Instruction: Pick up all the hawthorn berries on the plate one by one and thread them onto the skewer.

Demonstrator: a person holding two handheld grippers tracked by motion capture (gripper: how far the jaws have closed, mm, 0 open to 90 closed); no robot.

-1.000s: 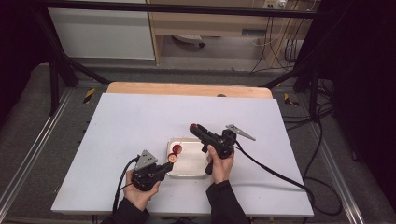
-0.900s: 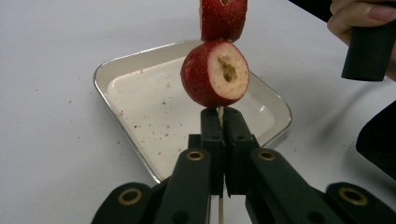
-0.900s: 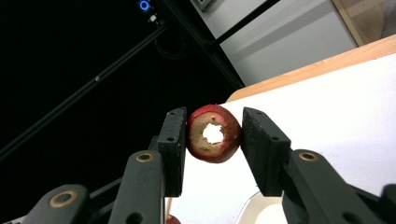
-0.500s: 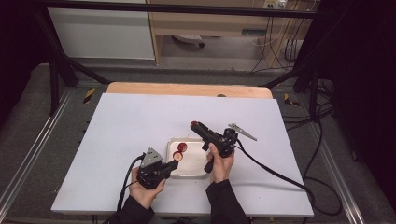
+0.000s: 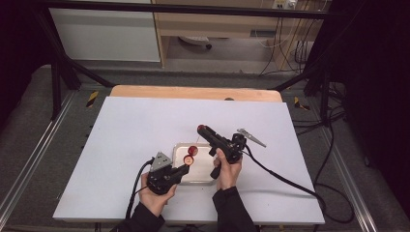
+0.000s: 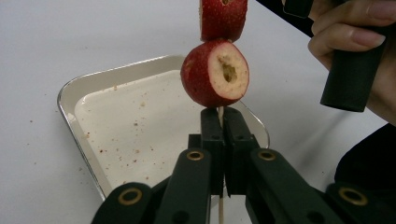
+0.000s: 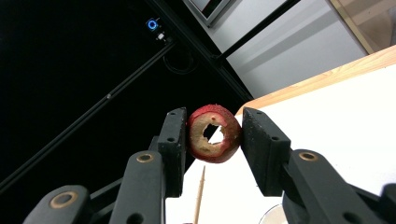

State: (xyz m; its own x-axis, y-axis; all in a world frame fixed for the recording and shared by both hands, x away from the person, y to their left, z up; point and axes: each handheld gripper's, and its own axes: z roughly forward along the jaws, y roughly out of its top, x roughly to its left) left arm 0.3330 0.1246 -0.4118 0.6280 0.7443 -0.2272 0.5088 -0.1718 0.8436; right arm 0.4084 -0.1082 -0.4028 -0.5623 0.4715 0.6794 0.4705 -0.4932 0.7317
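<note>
Risk sits with the skewer [image 6: 220, 110]: the left tool [image 6: 219, 140], clamped on it above the tray [image 6: 84, 135], could snap it as the right tool [image 7: 214, 135], pinching a cored fruit [image 7: 214, 134], misses its tip.

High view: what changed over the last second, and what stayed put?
The left tool, shut on the skewer, swung its tip from low at the tray's near edge up over the tray; its two fruit pieces now show above it. The right tool kept its place, clamped on a cored fruit ring. The tray did not move.
</note>
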